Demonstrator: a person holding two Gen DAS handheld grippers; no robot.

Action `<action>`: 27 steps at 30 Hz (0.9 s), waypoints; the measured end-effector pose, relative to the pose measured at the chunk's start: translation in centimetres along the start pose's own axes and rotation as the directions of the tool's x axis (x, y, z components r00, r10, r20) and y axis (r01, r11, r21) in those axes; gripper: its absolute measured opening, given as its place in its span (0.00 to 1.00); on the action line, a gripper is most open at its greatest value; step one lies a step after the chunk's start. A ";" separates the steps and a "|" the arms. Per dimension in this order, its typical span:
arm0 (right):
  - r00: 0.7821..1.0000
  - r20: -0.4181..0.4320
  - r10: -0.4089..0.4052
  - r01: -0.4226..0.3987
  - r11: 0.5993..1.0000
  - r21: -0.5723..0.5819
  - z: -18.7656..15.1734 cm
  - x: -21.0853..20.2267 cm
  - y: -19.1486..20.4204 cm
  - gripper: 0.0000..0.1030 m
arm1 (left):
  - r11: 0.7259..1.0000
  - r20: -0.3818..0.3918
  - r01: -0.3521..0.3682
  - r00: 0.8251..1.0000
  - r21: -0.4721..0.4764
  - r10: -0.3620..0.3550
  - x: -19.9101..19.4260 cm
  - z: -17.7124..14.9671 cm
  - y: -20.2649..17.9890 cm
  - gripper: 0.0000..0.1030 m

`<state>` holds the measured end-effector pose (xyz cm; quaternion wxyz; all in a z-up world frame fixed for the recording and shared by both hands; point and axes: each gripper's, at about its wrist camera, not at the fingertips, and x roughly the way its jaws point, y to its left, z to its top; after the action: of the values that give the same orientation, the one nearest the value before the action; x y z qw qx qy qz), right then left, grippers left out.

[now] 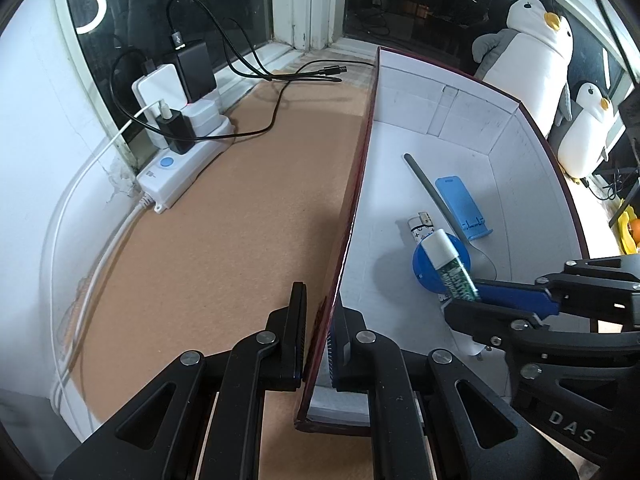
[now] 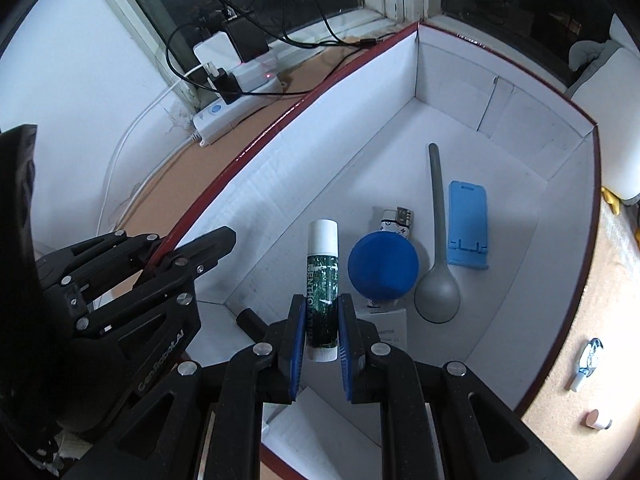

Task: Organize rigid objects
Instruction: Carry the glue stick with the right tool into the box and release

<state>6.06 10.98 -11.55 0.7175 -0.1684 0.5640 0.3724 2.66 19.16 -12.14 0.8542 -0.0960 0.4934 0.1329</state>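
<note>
On the far left a white power strip [image 1: 182, 162] with chargers plugged in sits on the brown table [image 1: 224, 248] by the window. Next, the left gripper [image 1: 320, 320] pinches the red-edged left wall of the box [image 1: 352, 200], one finger outside and one inside. Over the box floor, the right gripper [image 2: 320, 322] clamps a green lip balm tube [image 2: 323, 276] with its white cap pointing forward. Beyond it in the box lie a blue round lid [image 2: 383, 266], a small white lighter [image 2: 396, 220], a grey spoon [image 2: 437, 272] and a blue phone stand [image 2: 468, 224]. Two plush penguins [image 1: 536, 40] sit at the far right
</note>
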 end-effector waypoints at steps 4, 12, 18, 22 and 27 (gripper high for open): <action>1.000 -0.013 0.006 -0.006 1.000 0.006 0.2 0.6 -0.1 0.13 | 1.000 -0.001 0.000 1.000 -0.002 0.000 0.0 0.0 0.0 0.08; 1.000 -0.018 0.008 -0.008 1.000 0.016 0.2 1.0 -0.3 0.14 | 1.000 -0.001 0.001 1.000 -0.002 -0.001 0.0 0.0 0.0 0.08; 1.000 -0.014 0.008 -0.008 1.000 0.016 0.1 1.0 -0.6 0.24 | 1.000 -0.001 -0.001 1.000 -0.001 0.001 -0.1 0.0 -0.1 0.08; 1.000 0.000 0.002 -0.002 1.000 0.021 0.0 0.7 -0.7 0.32 | 1.000 -0.001 -0.002 1.000 0.002 0.002 -0.2 -0.1 0.0 0.08; 1.000 0.016 -0.001 0.001 1.000 0.029 -0.2 0.1 -1.1 0.38 | 1.000 -0.002 -0.002 1.000 0.002 0.002 -0.2 -0.1 0.0 0.08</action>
<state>6.69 10.15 -11.87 0.7247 -0.1551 0.5635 0.3650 2.49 19.13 -12.03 0.8536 -0.0947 0.4946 0.1333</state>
